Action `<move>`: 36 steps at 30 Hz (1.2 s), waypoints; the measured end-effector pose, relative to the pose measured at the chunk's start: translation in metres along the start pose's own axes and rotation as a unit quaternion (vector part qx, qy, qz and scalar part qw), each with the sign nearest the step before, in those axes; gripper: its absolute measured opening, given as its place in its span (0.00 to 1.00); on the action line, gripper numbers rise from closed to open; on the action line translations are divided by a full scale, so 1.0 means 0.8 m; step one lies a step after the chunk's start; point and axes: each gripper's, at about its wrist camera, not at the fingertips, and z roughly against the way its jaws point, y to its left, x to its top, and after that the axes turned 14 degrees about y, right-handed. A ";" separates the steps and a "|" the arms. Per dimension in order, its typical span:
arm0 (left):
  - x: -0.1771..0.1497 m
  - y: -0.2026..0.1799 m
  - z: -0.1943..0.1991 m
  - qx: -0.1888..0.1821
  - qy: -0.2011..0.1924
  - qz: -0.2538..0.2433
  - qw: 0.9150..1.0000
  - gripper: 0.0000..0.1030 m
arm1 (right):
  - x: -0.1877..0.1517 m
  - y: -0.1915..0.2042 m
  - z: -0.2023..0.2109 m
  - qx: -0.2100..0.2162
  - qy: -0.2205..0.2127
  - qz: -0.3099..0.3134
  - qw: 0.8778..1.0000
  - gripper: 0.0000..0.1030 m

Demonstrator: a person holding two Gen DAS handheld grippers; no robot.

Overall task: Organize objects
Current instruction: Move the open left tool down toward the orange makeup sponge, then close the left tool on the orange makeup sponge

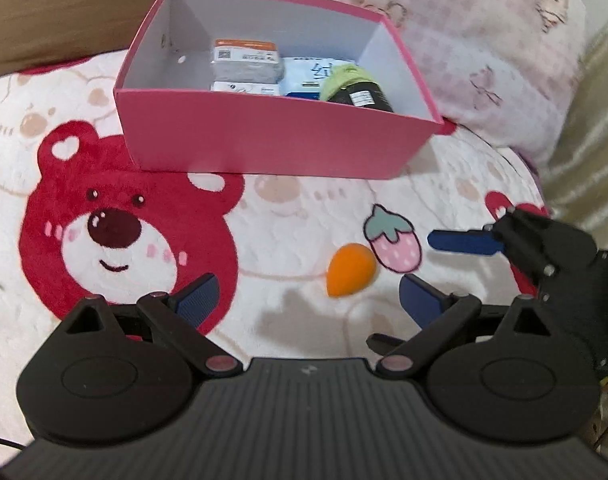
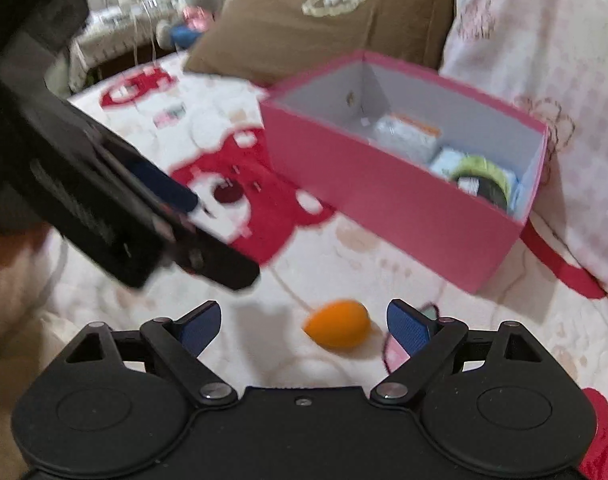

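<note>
An orange egg-shaped sponge [image 1: 352,270] lies on the bear-print blanket in front of the pink box [image 1: 279,140]. My left gripper [image 1: 310,300] is open just short of the sponge, its blue pads apart and nothing between them. In the right wrist view the sponge [image 2: 338,324] sits between the wide-apart pads of my open right gripper [image 2: 304,330], nearer the right pad [image 2: 408,328], and neither pad touches it. The pink box [image 2: 384,200] holds a grey packet [image 1: 247,62], a blue-white pack [image 1: 312,76] and a green-lidded dark jar [image 1: 356,90].
The right gripper's body [image 1: 544,248] shows at the right edge of the left wrist view. The left gripper's body [image 2: 123,220] fills the left side of the right wrist view. A brown pillow [image 2: 324,12] and a pink checked pillow [image 1: 464,40] lie behind the box.
</note>
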 end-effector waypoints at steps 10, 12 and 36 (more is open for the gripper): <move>-0.003 -0.005 -0.050 0.009 0.010 -0.002 1.000 0.94 | -0.016 -0.019 -0.046 -0.017 0.007 0.013 1.000 0.87; -0.005 -0.012 -0.057 0.010 0.008 -0.014 1.000 0.94 | -0.019 -0.020 -0.054 -0.019 0.009 0.011 1.000 0.83; 0.003 -0.007 -0.111 -0.040 -0.015 0.024 0.999 0.58 | -0.034 -0.028 -0.091 -0.012 -0.026 0.000 1.000 0.62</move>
